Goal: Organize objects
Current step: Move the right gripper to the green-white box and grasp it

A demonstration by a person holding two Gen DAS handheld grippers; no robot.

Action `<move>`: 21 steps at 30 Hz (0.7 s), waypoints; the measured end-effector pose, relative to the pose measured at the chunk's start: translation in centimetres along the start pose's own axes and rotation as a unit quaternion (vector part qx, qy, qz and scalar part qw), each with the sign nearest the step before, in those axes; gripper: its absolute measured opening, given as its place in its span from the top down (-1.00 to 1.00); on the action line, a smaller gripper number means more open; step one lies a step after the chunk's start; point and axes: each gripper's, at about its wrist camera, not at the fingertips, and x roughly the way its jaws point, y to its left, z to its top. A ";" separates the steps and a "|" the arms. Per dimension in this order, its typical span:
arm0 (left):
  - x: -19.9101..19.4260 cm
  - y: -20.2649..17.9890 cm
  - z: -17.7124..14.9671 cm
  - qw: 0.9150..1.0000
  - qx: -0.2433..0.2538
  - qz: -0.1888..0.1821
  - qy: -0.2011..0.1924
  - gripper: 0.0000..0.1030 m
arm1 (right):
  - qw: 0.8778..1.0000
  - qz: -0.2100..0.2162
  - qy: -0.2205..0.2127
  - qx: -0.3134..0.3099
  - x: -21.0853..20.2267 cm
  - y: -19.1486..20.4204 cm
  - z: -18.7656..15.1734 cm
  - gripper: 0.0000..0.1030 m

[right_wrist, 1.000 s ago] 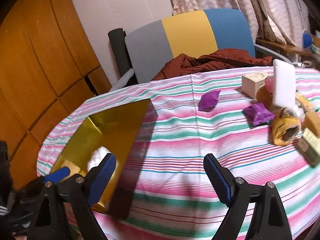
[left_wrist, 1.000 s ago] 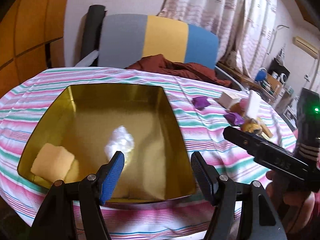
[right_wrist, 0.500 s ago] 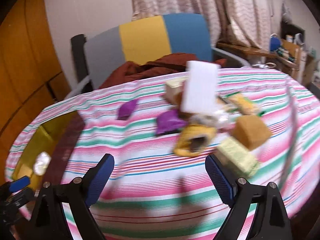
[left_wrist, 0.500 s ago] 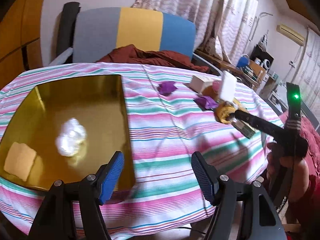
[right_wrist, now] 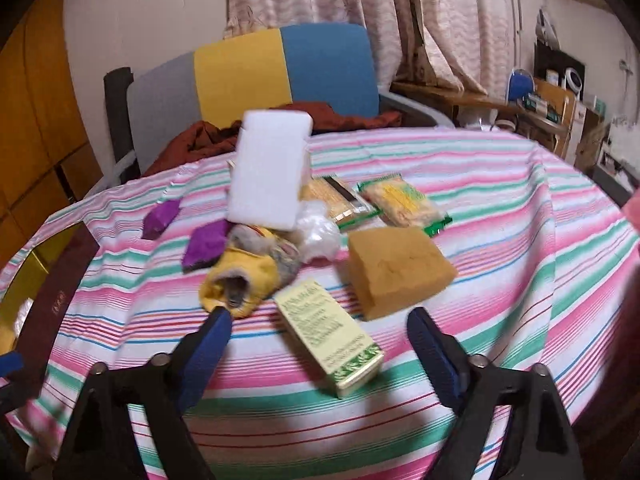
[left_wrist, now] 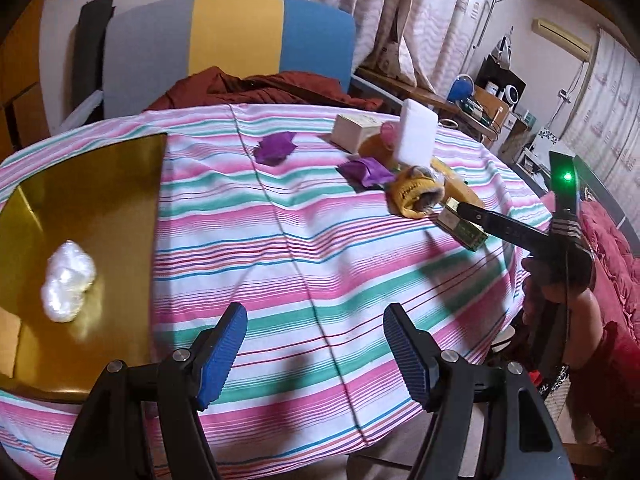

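So far only a little is sorted; the gold tin (left_wrist: 80,216) at the left of the desk (left_wrist: 304,240) has a white wad (left_wrist: 68,280) in it, plus a tan corner I can't identify. Everything else sits in a pile on the right: green box (right_wrist: 330,336), sponge (right_wrist: 396,270), yellow sock (right_wrist: 244,276), white block (right_wrist: 270,168), two purple wrappers (right_wrist: 160,216), snack packs (right_wrist: 404,202). My left tongs (left_wrist: 316,350) are wide open with nothing in them, hanging over bare cloth; my right tongs (right_wrist: 318,352) are wide open too, straddling the green box but not gripping it; I'd guess that goes next. Most of the job is left.
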 end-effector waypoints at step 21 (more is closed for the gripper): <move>7.4 -6.4 5.5 0.999 0.040 -0.037 0.000 -0.40 | 0.998 -0.012 -0.028 0.058 3.5 -1.6 -1.3 0.41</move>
